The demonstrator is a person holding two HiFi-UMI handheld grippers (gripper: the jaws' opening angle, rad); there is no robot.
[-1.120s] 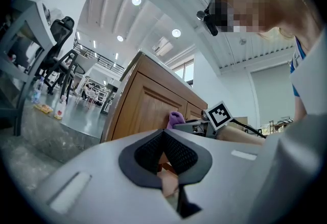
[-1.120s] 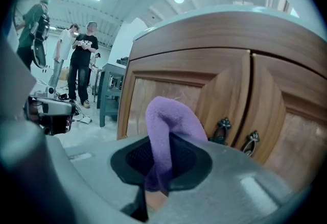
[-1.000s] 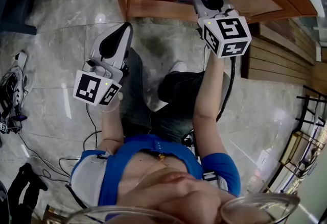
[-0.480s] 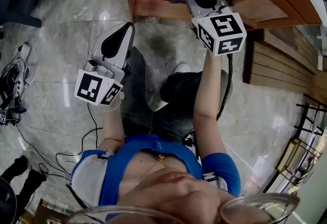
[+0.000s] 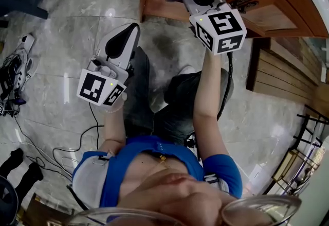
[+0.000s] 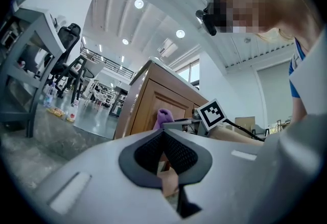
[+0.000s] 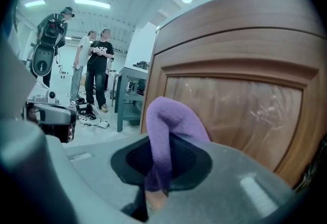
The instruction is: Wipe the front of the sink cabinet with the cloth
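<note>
Right gripper view shows the purple cloth (image 7: 171, 121) pinched firmly between the right tongs (image 7: 162, 164). Its folded end stands up from the pads, against the wooden door panel of the sink cabinet (image 7: 240, 105), near the left edge of this door. In the head view the person holds these tongs forward with a stretched arm. The left tongs (image 5: 134, 27) are clenched with nothing between them, and hang over the marble floor (image 5: 56, 39), apart from the cabinet.
</note>
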